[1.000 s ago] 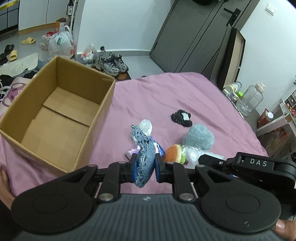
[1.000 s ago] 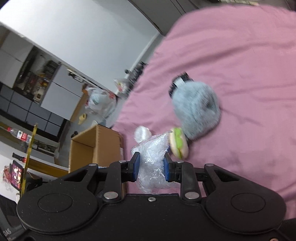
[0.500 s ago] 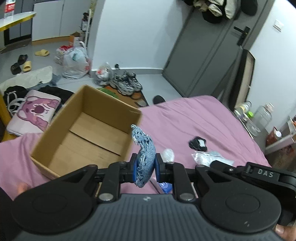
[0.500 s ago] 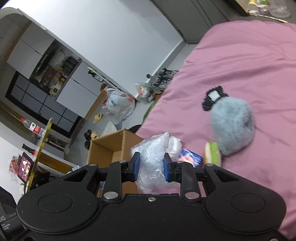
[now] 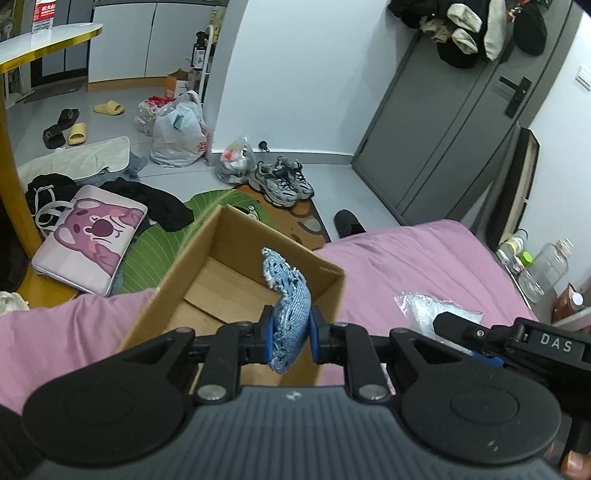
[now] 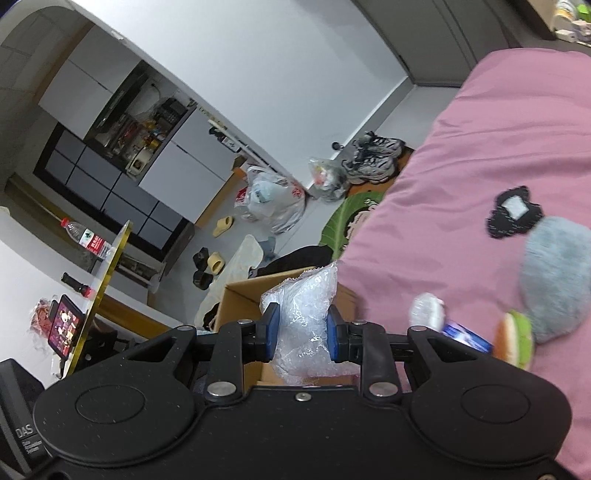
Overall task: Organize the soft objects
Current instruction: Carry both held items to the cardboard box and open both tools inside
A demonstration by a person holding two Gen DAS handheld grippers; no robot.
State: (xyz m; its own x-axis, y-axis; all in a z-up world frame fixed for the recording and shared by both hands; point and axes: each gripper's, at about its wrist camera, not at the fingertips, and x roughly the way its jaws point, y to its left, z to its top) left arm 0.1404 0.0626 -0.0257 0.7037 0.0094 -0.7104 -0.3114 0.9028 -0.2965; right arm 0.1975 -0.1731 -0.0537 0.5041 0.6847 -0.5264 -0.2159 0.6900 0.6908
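On the grey floor (image 5: 325, 173) lie 2 sneakers (image 5: 282, 181), a white plastic bag (image 5: 179, 134), yellow slippers (image 5: 109, 108) and black ones (image 5: 61, 123). A pink bear bag (image 5: 90, 243) rests on a green leaf mat (image 5: 159, 251). Dark clothes (image 5: 480, 29) hang over the grey door (image 5: 443, 122). A water bottle (image 6: 86, 236) stands on the gold-edged tabletop (image 5: 48, 40).

Pale grey floor (image 5: 332, 173), white wall (image 5: 295, 74), dark grey door (image 5: 443, 129) (clothes (image 5: 472, 33) hung above)
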